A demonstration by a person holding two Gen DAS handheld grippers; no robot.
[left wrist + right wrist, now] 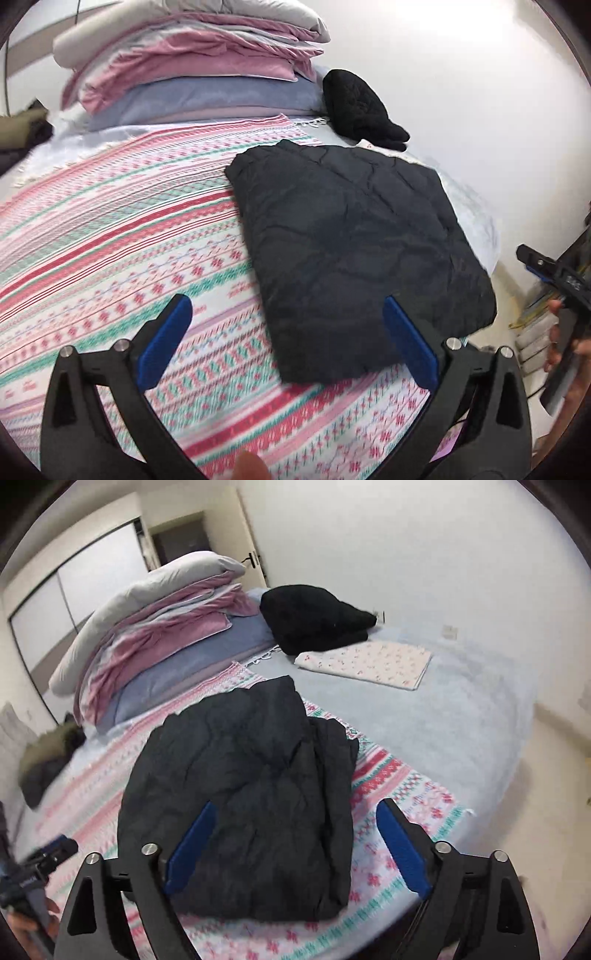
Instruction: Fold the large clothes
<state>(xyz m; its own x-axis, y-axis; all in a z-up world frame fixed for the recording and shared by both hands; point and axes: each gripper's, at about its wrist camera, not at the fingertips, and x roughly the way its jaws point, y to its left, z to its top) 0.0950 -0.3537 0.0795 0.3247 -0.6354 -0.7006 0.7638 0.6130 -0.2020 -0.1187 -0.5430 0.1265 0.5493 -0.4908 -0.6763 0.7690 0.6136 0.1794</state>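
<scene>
Folded black garment (354, 254) on patterned blanket (122, 236); no legible writing. Both grippers' jaws wide apart, empty.

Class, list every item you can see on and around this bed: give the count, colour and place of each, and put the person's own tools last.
Folded garment: one, dark grey, on the patterned blanket, nearest.
Patterned blanket: one, pink, teal and white stripes, spread over the bed.
Bedding stack: one pile, grey, pink and blue, far end.
Black clothing: one heap, beside the stack.
Floral cloth: one, white and pink, folded flat near the wall.
Left tongs: blue pads, open.
Right tongs: blue pads, open.
</scene>
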